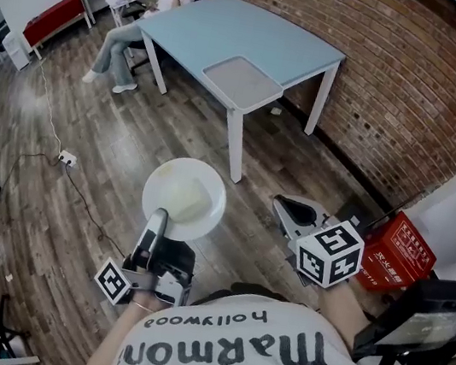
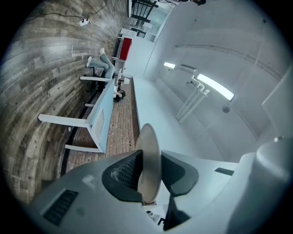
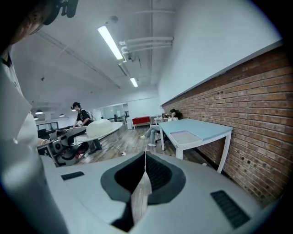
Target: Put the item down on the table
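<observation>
**Plate gripped over the floor, bench well ahead**

Left claw (image 2: 147,165) is clamped on the rim of the white plate (image 1: 184,196), one pad on each face, with the plate edge-on between them. The plate juts out ahead of the claw over the wooden floor (image 1: 130,144), well apart from the pale blue bench (image 1: 236,31). It is not yet set down. Right claw (image 3: 145,156) is closed on nothing, jaws meeting, and is held off to the right.

Risks, as I read them:
- The grip takes only a narrow strip of rim, so most of the plate's weight hangs beyond the pads. A jolt or quick swing on the way over could make it pivot or slip, with hard floor below.
- Coming in low at the bench could knock the rim against the bench edge.
- Letting go while the plate is tilted would land it on its edge. It needs levelling before release.

Around:
- A power strip (image 1: 66,159) and its cable (image 1: 48,117) lie on the floor to the left. They are off the direct line but could trip the carrier if the path drifts.
- A seated person (image 1: 137,28) is at the bench's far left end.
- A grey panel (image 1: 243,82) sits on the near part of the bench top; I cannot tell whether it is a tray or an inset.
- A brick wall (image 1: 399,93) stands behind the bench.
- A red box (image 1: 398,253) is on the floor at right, near the right claw and not in the way.
</observation>
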`<state>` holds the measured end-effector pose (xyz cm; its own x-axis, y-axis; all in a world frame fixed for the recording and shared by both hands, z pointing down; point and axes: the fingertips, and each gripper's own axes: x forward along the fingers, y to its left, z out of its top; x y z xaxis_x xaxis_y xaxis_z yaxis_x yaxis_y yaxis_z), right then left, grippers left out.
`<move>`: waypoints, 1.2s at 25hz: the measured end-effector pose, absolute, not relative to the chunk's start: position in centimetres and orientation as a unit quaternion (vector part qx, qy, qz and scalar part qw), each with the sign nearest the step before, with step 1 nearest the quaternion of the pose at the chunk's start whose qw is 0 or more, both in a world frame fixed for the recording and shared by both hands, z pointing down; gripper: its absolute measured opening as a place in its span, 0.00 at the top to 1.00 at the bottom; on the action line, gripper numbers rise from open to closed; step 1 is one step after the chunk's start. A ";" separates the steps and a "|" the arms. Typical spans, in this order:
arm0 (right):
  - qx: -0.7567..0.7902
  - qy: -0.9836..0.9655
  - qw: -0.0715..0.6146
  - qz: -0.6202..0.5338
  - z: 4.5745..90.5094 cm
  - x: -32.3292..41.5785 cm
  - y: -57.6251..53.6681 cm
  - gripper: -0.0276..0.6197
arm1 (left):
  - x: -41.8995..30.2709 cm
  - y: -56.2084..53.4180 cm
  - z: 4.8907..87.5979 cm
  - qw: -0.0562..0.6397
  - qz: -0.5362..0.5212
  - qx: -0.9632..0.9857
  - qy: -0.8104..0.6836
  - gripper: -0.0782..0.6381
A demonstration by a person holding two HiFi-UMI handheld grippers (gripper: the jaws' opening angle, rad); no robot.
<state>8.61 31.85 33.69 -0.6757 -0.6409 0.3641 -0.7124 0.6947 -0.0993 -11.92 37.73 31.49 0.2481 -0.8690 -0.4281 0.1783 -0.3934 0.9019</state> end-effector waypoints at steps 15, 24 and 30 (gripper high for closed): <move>0.394 -0.899 0.136 0.135 36.1 7.1 29.2 0.94 | -14.3 34.7 34.5 0.498 -0.538 0.624 -0.272 0.78; 0.369 -0.908 0.152 0.128 36.2 6.1 20.2 0.94 | -15.3 27.1 34.5 0.481 -0.554 0.615 -0.291 0.78; 0.359 -0.908 0.170 0.129 36.9 6.9 13.7 0.94 | -15.1 20.9 35.3 0.490 -0.563 0.596 -0.298 0.78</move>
<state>6.86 13.72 36.87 -0.6841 -0.6082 0.4025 -0.6963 0.7088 -0.1124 -15.12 20.92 35.27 0.1897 -0.9058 -0.3788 0.1968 -0.3429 0.9185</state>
